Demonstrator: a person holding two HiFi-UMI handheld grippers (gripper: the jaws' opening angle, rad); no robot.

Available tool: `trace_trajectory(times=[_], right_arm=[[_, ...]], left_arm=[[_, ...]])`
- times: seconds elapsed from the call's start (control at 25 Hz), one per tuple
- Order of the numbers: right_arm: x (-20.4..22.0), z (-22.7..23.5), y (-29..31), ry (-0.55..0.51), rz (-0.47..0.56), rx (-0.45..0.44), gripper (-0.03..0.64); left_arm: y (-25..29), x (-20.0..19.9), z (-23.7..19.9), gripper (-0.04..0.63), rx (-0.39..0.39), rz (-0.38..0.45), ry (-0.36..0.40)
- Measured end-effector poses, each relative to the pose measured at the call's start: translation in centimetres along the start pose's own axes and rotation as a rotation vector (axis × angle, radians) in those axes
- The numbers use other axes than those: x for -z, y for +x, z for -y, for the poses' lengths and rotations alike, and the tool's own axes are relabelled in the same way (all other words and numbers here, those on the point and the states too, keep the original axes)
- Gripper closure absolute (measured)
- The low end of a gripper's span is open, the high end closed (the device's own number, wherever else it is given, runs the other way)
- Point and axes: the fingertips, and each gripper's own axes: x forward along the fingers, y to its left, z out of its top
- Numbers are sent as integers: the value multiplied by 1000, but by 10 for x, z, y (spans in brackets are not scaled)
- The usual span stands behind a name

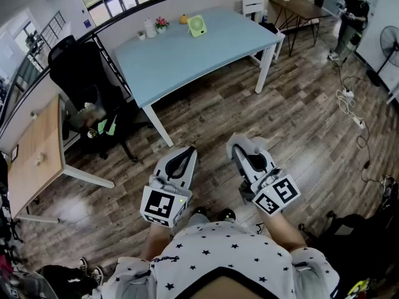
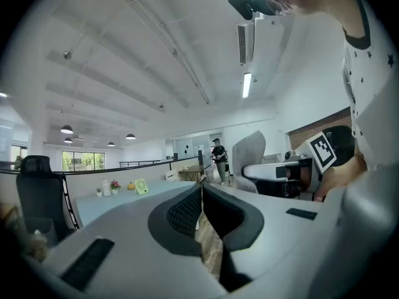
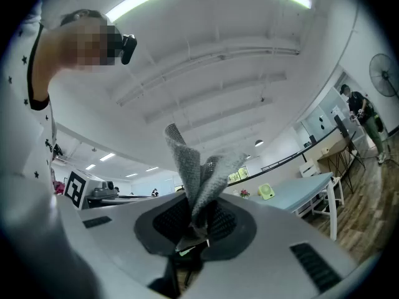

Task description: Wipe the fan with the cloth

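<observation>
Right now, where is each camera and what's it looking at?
Head view: from above, looking down at table, left gripper, right gripper, shirt.
Left gripper view: rides the left gripper, facing the table past shut jaws; right gripper alongside.
Right gripper view: rides the right gripper, jaws pinching the cloth; shirt at left.
All three show the fan.

Small pale-green fan [image 1: 197, 25] stands upright, far side of blue worktop [image 1: 187, 61]. Grey knit cloth [image 3: 196, 179], crumpled, pinched upright in right gripper [image 3: 193, 222] jaws.
</observation>
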Motion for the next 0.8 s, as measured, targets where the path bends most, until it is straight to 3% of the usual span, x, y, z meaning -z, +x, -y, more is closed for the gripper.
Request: trace_trajectory(times=[0.8], right_arm=[[-6, 40, -48, 69, 22, -35, 572]], left_arm=[[21, 2, 53, 563, -29, -28, -16]])
